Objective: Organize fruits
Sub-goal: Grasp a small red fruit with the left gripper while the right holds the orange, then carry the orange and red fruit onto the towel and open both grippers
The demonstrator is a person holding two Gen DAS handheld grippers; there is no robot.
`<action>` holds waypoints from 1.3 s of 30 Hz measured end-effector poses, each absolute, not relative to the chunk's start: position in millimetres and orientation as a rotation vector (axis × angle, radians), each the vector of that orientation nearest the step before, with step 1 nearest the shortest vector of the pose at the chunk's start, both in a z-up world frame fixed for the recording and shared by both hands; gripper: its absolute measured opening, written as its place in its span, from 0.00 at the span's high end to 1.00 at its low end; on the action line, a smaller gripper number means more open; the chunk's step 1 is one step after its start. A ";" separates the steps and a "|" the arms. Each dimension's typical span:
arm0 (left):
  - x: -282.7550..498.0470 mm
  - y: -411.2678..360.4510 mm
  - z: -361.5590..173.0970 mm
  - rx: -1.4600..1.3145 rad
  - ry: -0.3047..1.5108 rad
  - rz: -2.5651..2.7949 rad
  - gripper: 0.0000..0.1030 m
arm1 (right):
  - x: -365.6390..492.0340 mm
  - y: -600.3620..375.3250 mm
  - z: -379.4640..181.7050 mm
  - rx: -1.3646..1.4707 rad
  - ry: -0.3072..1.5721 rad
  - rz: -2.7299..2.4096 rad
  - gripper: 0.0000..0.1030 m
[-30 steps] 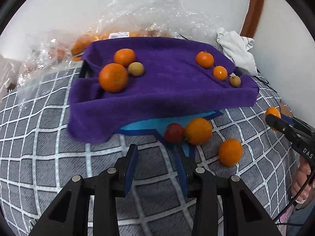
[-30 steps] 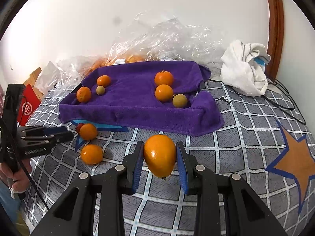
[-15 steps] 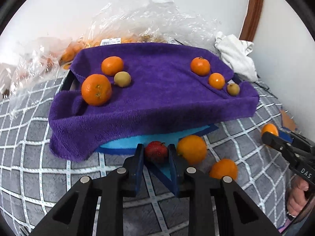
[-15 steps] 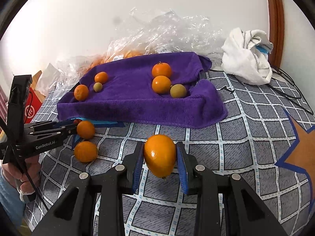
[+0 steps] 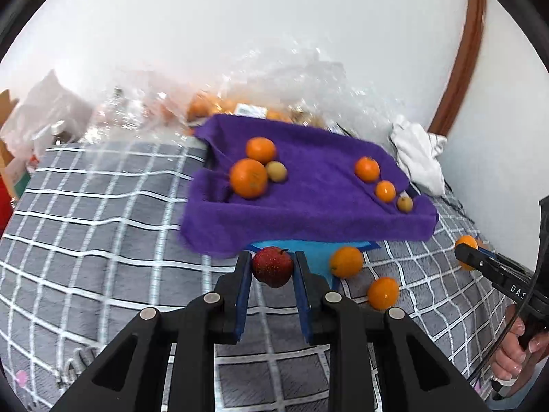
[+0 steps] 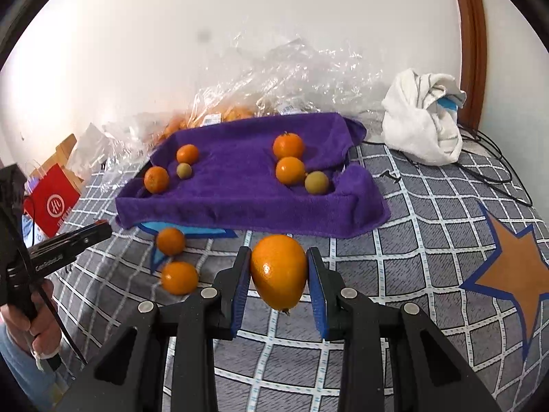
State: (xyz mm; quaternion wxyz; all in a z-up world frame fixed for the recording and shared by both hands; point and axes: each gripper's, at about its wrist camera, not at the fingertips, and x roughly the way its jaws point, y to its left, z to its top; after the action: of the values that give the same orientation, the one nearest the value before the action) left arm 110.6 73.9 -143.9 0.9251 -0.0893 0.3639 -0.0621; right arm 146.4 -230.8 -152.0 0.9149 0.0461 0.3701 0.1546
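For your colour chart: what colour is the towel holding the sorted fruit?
Purple towel, clearest in the right wrist view.

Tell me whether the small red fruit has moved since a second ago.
Yes. The red fruit lay on the blanket beside an orange; now it is clamped in the left hand-held gripper, away from that orange.
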 end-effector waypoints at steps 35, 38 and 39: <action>172.9 78.8 -109.8 -0.159 0.722 -0.145 0.78 | 219.8 -210.1 -138.6 0.150 0.843 0.220 0.69; 181.6 81.7 -115.5 -0.171 0.730 -0.151 0.78 | 231.6 -202.7 -145.0 0.144 0.856 0.221 0.69; 184.0 82.1 -117.4 -0.172 0.732 -0.153 0.78 | 235.7 -200.1 -147.7 0.136 0.861 0.221 0.69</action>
State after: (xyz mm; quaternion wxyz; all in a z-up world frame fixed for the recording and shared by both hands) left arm 184.0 82.1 -117.4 0.9273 -0.0839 0.3570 -0.0746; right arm 235.7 -200.1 -147.7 0.9007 0.0657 0.4160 0.1070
